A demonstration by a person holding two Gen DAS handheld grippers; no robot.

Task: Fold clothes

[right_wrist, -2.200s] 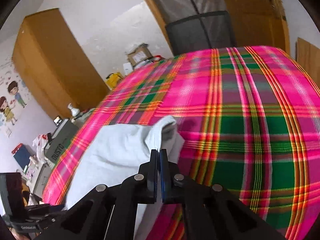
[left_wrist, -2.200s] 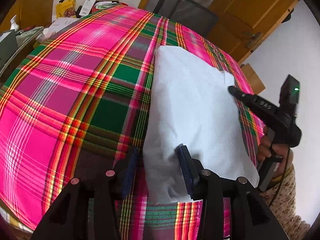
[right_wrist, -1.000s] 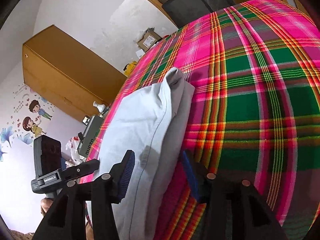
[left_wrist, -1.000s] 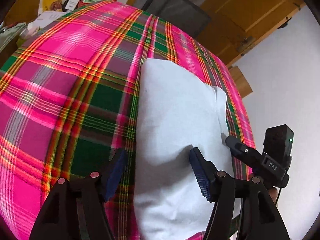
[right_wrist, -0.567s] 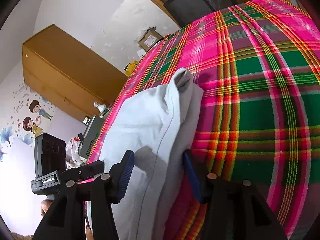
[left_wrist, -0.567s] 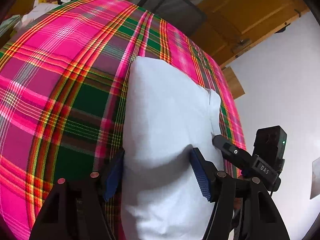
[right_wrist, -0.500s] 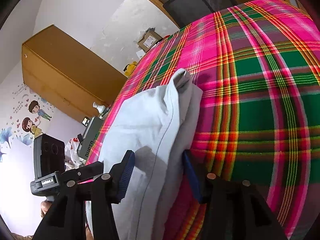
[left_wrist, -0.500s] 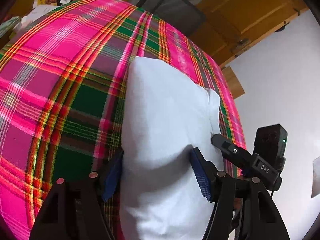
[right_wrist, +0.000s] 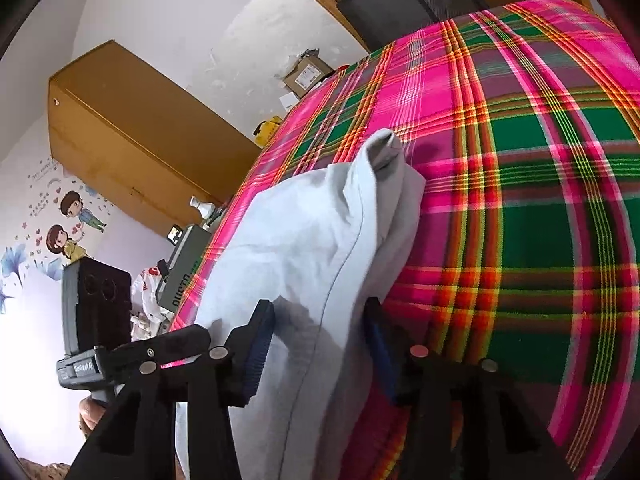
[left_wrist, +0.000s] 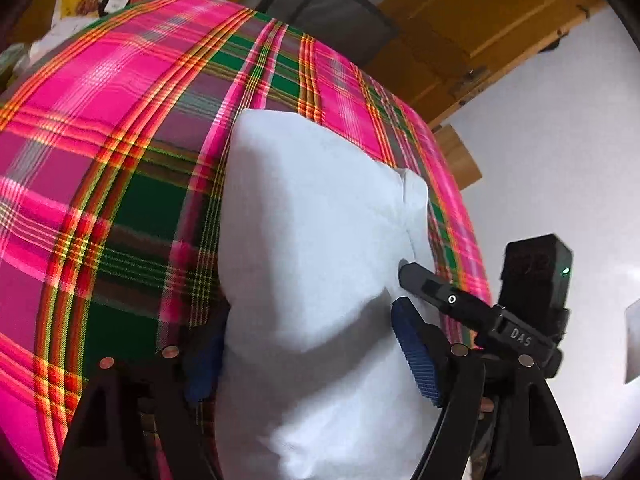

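**Desk:** What surrounds the folded white garment (left_wrist: 312, 264)?

**Photographer:** It lies on a pink, green and orange plaid cloth (left_wrist: 120, 184) covering the bench, along its right edge as the left wrist camera sees it. Beyond the far edge stand a black mesh chair back (left_wrist: 332, 12), a wooden door (left_wrist: 480, 28), a cardboard box (right_wrist: 306, 74) and a wooden cabinet (right_wrist: 132, 140); cartoon wall stickers (right_wrist: 64, 220) show at left.

**Desk:** The tools?

**Photographer:** The left tool (left_wrist: 308, 356) straddles the near end of the garment, its jaws having just widened, blue ribbed pads clear of the fabric. The right tool (right_wrist: 316, 344) has just narrowed slightly, yet stays open around the bundle's seamed edge. Each tool partly blocks the other's view.

**Desk:** Changed since two seconds back?

**Photographer:** Then the right tool pinched a raised corner; now that soft, puffy corner (right_wrist: 384, 148) stands released, and the garment lies doubled.
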